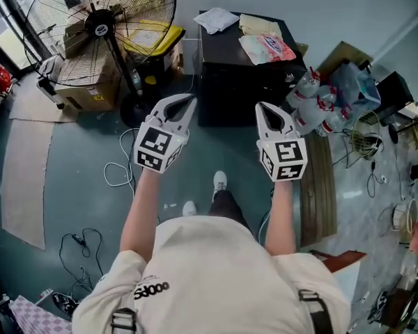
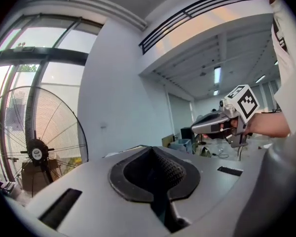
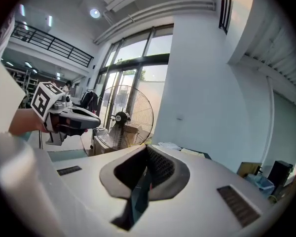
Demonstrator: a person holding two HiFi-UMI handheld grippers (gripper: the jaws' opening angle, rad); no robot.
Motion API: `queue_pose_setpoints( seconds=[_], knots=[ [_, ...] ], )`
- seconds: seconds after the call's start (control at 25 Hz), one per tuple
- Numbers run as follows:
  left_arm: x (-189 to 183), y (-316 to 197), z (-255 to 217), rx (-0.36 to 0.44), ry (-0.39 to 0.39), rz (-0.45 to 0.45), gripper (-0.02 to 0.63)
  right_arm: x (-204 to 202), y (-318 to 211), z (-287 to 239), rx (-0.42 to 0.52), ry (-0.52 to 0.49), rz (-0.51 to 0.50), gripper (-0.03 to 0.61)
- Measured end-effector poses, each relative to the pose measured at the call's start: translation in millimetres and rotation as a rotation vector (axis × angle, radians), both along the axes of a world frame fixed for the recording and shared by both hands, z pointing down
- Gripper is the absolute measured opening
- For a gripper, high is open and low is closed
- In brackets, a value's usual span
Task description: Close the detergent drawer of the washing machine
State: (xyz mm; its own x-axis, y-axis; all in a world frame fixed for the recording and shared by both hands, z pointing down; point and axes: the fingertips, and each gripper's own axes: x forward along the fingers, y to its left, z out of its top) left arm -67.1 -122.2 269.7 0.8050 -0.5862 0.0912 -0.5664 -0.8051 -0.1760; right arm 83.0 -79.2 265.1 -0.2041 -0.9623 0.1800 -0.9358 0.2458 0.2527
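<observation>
Shoulders in a white shirt (image 1: 223, 270) fill the bottom of the head view, both forearms stretched forward, with the left gripper (image 1: 185, 101) and the right gripper (image 1: 266, 108) held side by side, pointing roughly level and well apart from each other. Look along each one: both sets of jaws are pressed together with nothing between them, so neither has a grip on anything.

Straight ahead of the tips stands a dark boxy unit (image 1: 230, 82), with a white cloth (image 1: 216, 19) and a printed packet (image 1: 267, 47) lying on its top. I'd judge that's the washing machine, but the detergent drawer can't be made out: the front face sits in shadow from up here. So the target should lie forward of and below the tips, and a drawer there would slide in along the line away from the person. Both hands look equally near.

Underfoot there's a grey-green floor (image 1: 76, 186) with loose white cable (image 1: 118, 169). Further off, a big pedestal fan (image 1: 101, 23) stands left, water bottles (image 1: 313, 106) right, a pale wall (image 1: 320, 5) behind.
</observation>
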Motion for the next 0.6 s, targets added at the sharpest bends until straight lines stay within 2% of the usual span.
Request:
queue_pose_setpoints(
  seconds=[0.24,0.6],
  knots=[
    [1.8,26.3,-14.9,0.022,0.025,0.031,0.018,-17.2,16.9,-17.4,0.039,0.052,-0.029,0.008],
    [3.9,30.1,-20.2,0.047,0.008,0.036,0.018,-22.1,15.3,-16.6,0.029,0.053,-0.045,0.008]
  ],
)
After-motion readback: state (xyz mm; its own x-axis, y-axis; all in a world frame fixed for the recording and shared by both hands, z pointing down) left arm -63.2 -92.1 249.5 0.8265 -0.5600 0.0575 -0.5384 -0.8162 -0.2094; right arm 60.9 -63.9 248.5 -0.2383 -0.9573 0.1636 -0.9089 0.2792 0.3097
